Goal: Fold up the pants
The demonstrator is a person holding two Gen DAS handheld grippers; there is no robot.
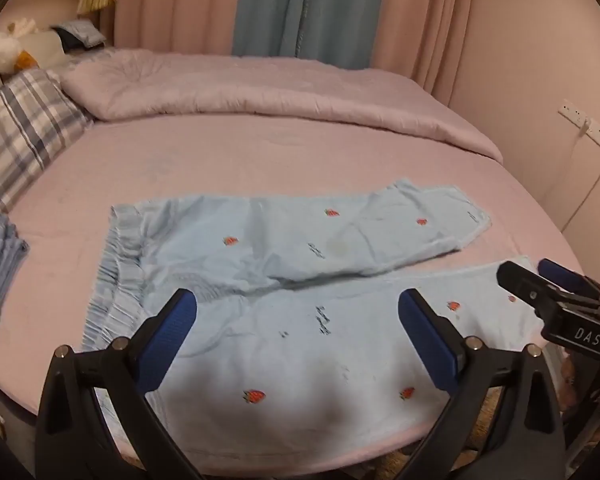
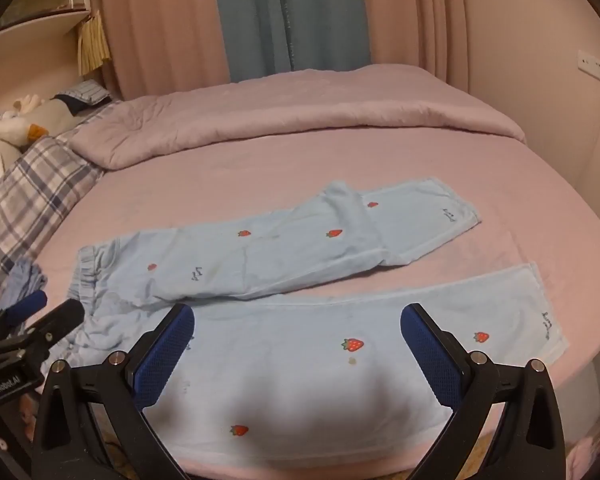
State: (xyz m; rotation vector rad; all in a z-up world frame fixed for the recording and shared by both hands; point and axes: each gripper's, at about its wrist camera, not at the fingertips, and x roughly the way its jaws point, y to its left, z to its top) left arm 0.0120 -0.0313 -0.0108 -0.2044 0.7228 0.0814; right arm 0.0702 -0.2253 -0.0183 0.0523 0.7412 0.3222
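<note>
On pink bed sheet [image 1: 228,160], light-blue strawberry-print pants [image 1: 284,248] lie spread, legs apart, far leg creased w/ a partial kink; no fold made yet, whole job left. Left gripper [image 1: 298,320] & right gripper [image 2: 298,326] hover above near leg, both spread wide, holding nothing, waistband [image 1: 108,276] at left.

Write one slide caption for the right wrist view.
Open right gripper above light-blue strawberry-print cotton pants spread on pink bed sheet.
</note>
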